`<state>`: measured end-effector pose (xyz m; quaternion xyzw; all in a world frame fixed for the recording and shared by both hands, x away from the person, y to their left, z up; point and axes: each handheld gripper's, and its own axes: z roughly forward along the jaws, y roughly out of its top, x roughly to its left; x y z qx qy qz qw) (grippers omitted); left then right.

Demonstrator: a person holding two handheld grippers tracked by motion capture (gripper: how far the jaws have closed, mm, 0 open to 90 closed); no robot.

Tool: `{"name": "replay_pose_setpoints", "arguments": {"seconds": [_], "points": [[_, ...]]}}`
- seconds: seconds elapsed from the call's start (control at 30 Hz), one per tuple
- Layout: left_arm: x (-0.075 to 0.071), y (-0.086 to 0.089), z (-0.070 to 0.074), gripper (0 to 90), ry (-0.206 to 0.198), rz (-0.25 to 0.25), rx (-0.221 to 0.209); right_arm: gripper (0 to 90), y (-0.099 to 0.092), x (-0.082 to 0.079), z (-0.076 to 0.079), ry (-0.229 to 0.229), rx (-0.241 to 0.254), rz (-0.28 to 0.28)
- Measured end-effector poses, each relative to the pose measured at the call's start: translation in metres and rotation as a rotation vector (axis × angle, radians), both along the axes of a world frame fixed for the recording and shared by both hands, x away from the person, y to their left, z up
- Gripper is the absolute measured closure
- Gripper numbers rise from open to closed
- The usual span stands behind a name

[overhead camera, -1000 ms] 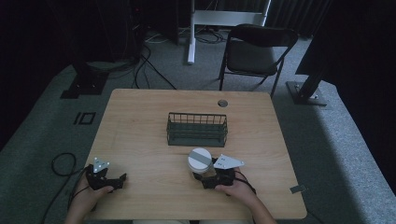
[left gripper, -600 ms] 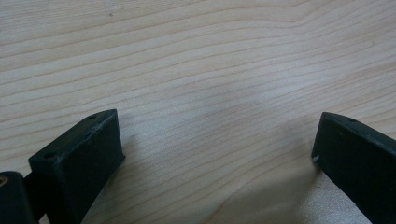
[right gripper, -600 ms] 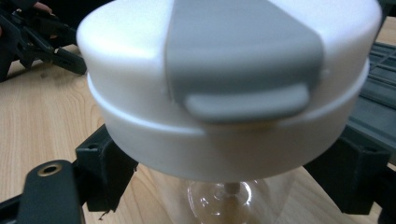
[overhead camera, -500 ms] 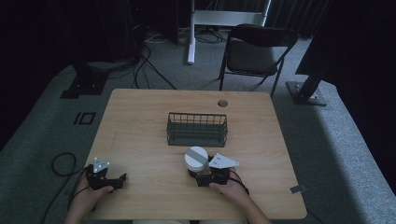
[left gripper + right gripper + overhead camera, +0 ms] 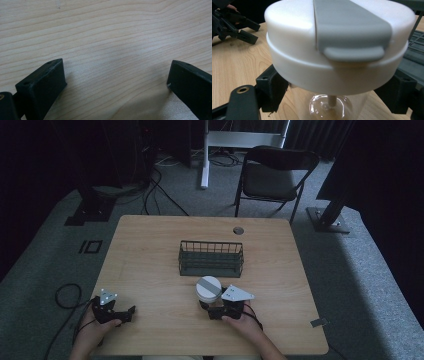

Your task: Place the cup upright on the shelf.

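Between right tongs [image 5: 332, 87]: clear-bodied jar [image 5: 337, 50]

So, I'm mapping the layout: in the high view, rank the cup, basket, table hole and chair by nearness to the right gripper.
1. Cup, between its jaws.
2. Basket, just beyond.
3. Table hole, near the far edge.
4. Chair, behind the table.

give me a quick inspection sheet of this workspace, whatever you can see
surface: wooden table, small round grommet near far edge
job's things: wire basket mid-table; white-lidded clear bottle in front of it
clutter: nothing seen
grippers: left tool open over bare wood; right tool, jaws either side of bottle, contact unclear
cables: one from left tool, looping off the table's near left corner
surroundings: folding chair, grey carpet, dark stands
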<state>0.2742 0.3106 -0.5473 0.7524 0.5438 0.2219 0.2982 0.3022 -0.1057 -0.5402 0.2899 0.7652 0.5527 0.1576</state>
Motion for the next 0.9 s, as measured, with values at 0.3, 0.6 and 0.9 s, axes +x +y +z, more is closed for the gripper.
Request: {"name": "replay_pose_setpoints", "arguments": {"seconds": [0.3,0.6,0.9], "points": [[0.000,0.000,0.000,2.0,0.000,0.000,0.001,18.6,-0.005,0.002,0.016,-0.034,0.003,-0.010],[0.000,0.000,0.000,2.0,0.001,0.000,0.001,18.6,-0.010,0.009,0.040,-0.080,0.011,-0.039],[0.000,0.000,0.000,2.0,0.000,0.000,0.000,18.6,-0.014,0.022,0.064,-0.122,0.030,-0.079]]}}
